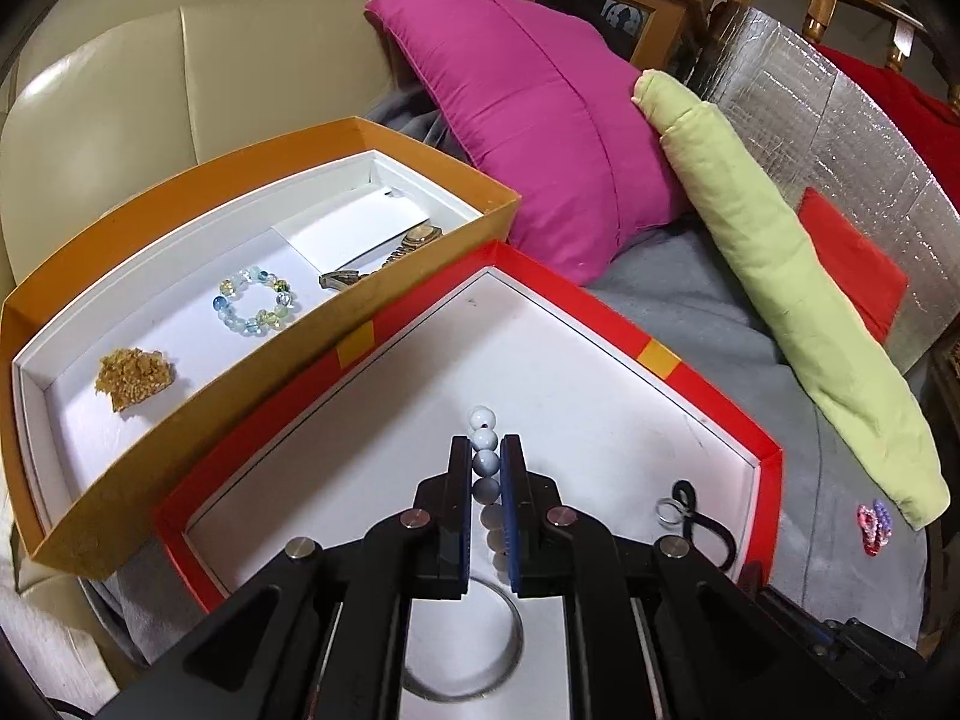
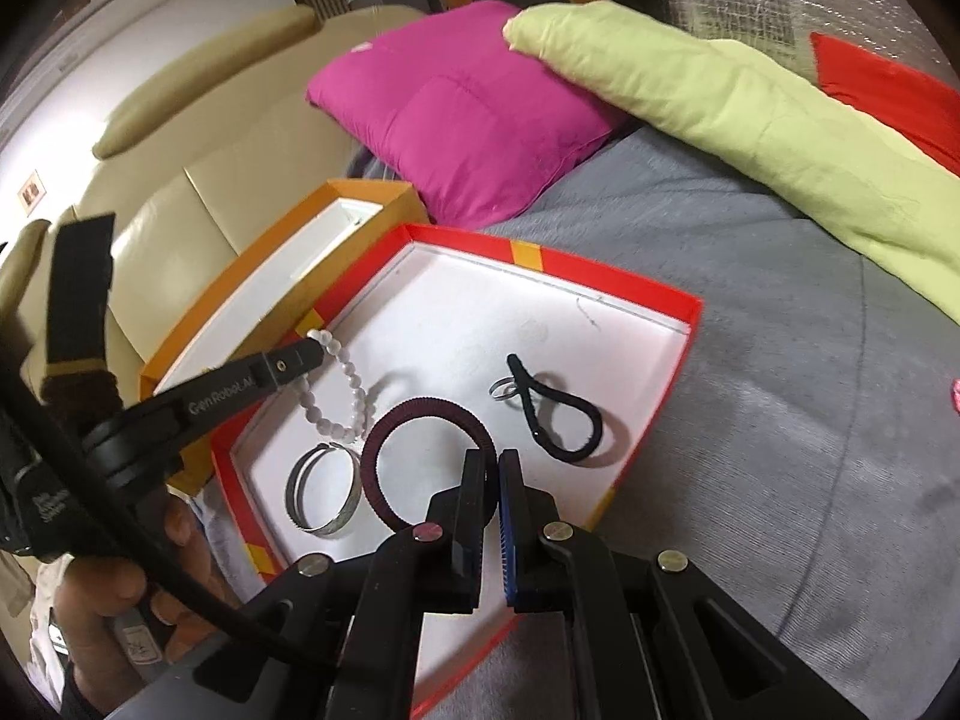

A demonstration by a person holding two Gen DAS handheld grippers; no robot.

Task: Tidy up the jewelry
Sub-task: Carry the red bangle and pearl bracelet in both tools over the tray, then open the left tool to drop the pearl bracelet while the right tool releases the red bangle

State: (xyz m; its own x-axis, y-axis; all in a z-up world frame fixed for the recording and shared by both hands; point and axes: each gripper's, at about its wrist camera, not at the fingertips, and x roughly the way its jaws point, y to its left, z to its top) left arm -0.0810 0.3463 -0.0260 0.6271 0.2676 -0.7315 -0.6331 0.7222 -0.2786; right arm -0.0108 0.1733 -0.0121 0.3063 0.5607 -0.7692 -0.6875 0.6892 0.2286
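Over the red box (image 2: 654, 384), which lies on a grey blanket (image 2: 750, 312) beside an orange box (image 1: 252, 150), the left gripper (image 1: 485, 450) pinches a strand of white beads, the white bead bracelet (image 2: 351, 384), which hangs from its tip down to the white floor of the box. The right gripper (image 2: 491, 461) has its jaws pressed together with nothing between them (its tips hover above the rim of a maroon hair tie (image 2: 429, 468)). In the red box also lie a metal bangle (image 2: 327, 495), a black hair tie (image 2: 561, 414) and a small silver ring (image 2: 503, 389). The orange box holds a glass bead bracelet (image 1: 255, 300), a golden brooch-like lump (image 1: 135, 378) and a watch (image 1: 384, 255). A pink bead piece (image 1: 873, 528) lies on the blanket outside both boxes.
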